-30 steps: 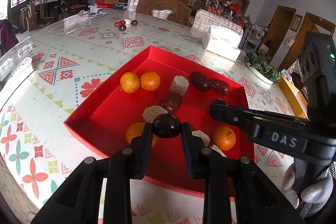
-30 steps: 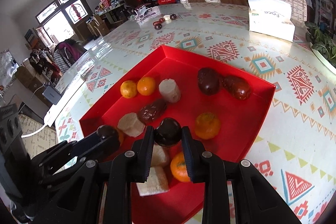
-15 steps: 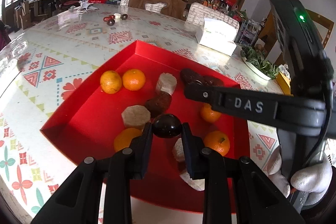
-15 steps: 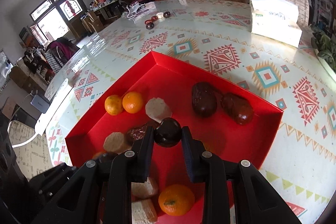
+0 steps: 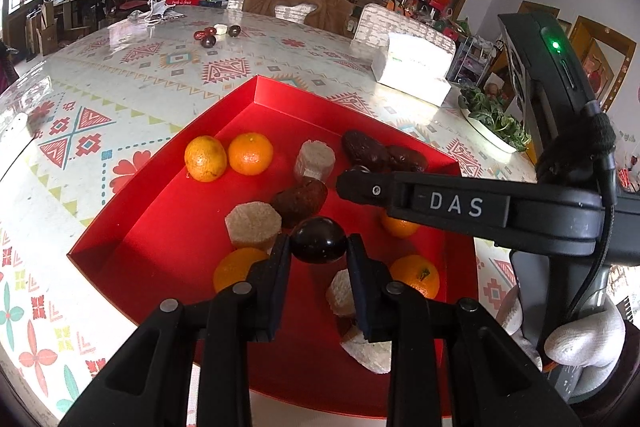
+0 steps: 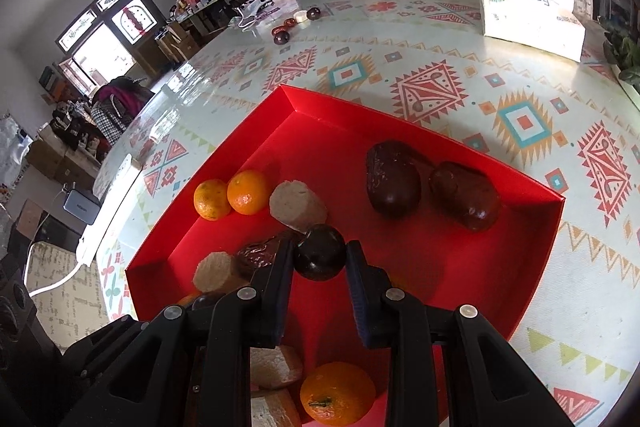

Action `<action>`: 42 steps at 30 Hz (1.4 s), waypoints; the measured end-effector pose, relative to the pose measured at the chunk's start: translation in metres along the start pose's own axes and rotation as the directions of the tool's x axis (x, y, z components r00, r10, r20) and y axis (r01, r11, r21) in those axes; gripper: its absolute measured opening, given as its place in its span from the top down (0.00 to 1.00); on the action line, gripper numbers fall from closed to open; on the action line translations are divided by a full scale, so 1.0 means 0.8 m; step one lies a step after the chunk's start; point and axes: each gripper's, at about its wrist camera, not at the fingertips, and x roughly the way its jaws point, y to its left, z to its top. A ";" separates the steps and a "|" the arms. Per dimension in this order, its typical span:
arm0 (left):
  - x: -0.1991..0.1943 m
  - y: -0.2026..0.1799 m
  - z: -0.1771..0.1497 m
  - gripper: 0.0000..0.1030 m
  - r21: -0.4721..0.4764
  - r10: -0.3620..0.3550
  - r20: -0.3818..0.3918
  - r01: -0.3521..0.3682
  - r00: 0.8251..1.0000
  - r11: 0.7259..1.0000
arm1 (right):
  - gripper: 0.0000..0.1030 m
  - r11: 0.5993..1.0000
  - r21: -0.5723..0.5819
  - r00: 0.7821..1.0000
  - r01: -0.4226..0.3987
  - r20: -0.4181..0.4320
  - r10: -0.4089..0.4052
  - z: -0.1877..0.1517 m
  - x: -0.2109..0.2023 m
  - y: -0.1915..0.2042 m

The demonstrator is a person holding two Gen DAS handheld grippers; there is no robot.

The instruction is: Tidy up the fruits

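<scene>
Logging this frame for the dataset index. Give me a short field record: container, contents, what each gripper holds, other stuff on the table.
container: red tray on patterned table
oranges: two side by side at the tray's left, others near the front
pale chunks: several, one by the oranges
dark oblong fruits: two together at far right
left gripper: dark round fruit between its fingers, jaws have just been opening
right gripper: shut on a dark round fruit, above the tray
off-tray: tissue box, small fruit cluster at far side
</scene>
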 end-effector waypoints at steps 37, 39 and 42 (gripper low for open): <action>-0.203 -0.056 -0.023 0.00 -0.153 0.442 0.544 -0.434 0.713 0.888 | 0.00 0.941 -0.113 0.794 0.319 0.575 -0.200 -0.122 -0.229 0.040; -0.211 -0.056 -0.027 0.00 -0.165 0.458 0.552 -0.447 0.697 0.879 | 0.00 0.934 -0.120 0.797 0.336 0.565 -0.214 -0.126 -0.228 0.040; -0.212 -0.060 -0.031 0.00 -0.167 0.483 0.540 -0.475 0.689 0.864 | 0.00 0.927 -0.123 0.797 0.355 0.559 -0.231 -0.136 -0.226 0.034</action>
